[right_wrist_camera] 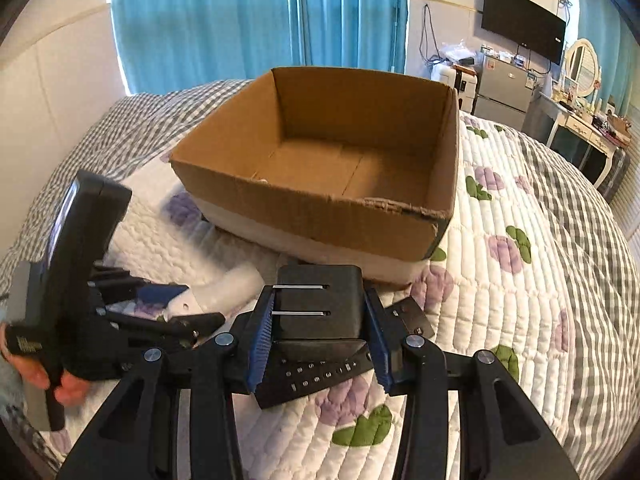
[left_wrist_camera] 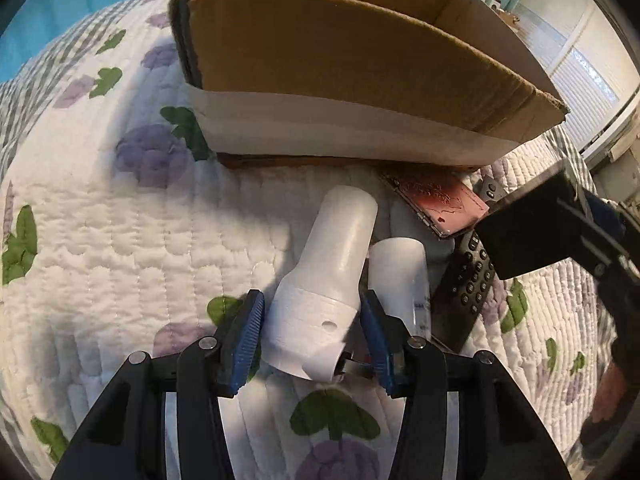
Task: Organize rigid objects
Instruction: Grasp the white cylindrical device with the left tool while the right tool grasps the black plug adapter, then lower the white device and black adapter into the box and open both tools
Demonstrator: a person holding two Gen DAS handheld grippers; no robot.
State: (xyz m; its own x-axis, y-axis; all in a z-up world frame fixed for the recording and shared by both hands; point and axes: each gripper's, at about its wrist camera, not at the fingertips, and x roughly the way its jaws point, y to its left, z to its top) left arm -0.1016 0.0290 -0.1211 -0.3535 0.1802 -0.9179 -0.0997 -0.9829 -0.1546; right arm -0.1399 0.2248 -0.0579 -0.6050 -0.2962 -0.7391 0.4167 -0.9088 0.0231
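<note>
A white hair-dryer-shaped object (left_wrist_camera: pixel 328 276) lies on the quilt, its wide end between the fingers of my left gripper (left_wrist_camera: pixel 314 328); the jaws stand open, with a small gap on each side. A white cylinder (left_wrist_camera: pixel 400 276), a black remote (left_wrist_camera: pixel 468 284) and a red-screened phone (left_wrist_camera: pixel 440 204) lie to its right. My right gripper (right_wrist_camera: pixel 318 332) is shut on a black box (right_wrist_camera: pixel 320 300) and holds it above the remote (right_wrist_camera: pixel 320 372). The open cardboard box (right_wrist_camera: pixel 320 200) stands just beyond and looks nearly empty. The black box also shows in the left wrist view (left_wrist_camera: pixel 532 224).
The bed has a white quilt with purple flowers (right_wrist_camera: pixel 520 320). Blue curtains (right_wrist_camera: pixel 240 16) hang behind the bed. A TV (right_wrist_camera: pixel 524 20), a small fridge (right_wrist_camera: pixel 504 88) and a dressing table (right_wrist_camera: pixel 588 120) stand at the far right. The left gripper body and the hand holding it (right_wrist_camera: pixel 68 320) are at the left.
</note>
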